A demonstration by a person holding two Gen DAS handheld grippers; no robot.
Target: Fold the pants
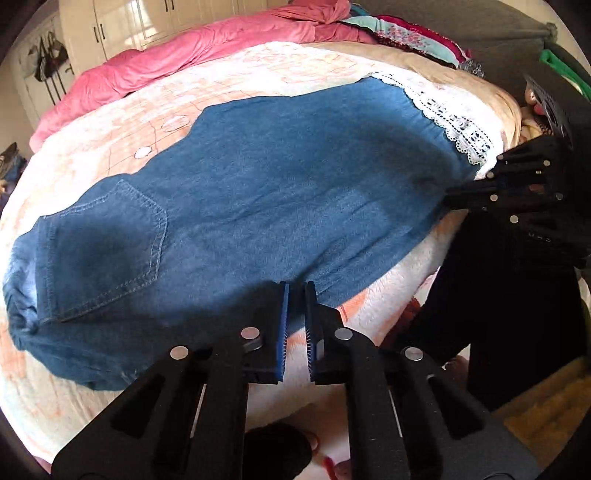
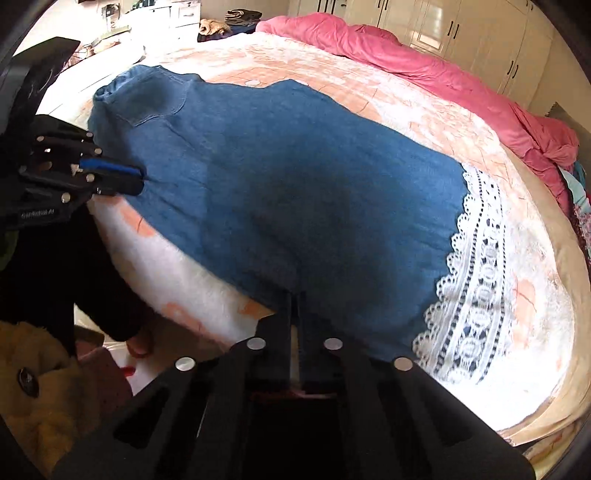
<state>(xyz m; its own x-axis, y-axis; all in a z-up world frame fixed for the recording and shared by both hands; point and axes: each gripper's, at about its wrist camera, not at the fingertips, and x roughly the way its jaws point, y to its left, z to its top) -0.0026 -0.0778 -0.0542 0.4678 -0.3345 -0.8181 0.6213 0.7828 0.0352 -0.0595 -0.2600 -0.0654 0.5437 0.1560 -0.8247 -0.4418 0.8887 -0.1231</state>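
Note:
Blue denim pants (image 1: 258, 192) with a white lace hem (image 1: 454, 125) lie flat along the near side of the bed, back pocket (image 1: 110, 254) at the left. They also show in the right wrist view (image 2: 295, 192), lace hem (image 2: 476, 280) at the right. My left gripper (image 1: 296, 291) sits at the pants' near edge, jaws almost closed with a narrow gap; it also shows in the right wrist view (image 2: 138, 181) touching the fabric edge. My right gripper (image 2: 294, 299) is pressed shut on the near edge of the pants; it also shows in the left wrist view (image 1: 452, 195).
The pants rest on a peach and white blanket (image 1: 258, 70) over the bed. A pink duvet (image 1: 192, 55) is bunched along the far side. Patterned clothes (image 1: 413, 37) lie at the far right. White wardrobes (image 2: 461, 33) stand behind. The person's dark legs (image 1: 509, 314) stand beside the bed.

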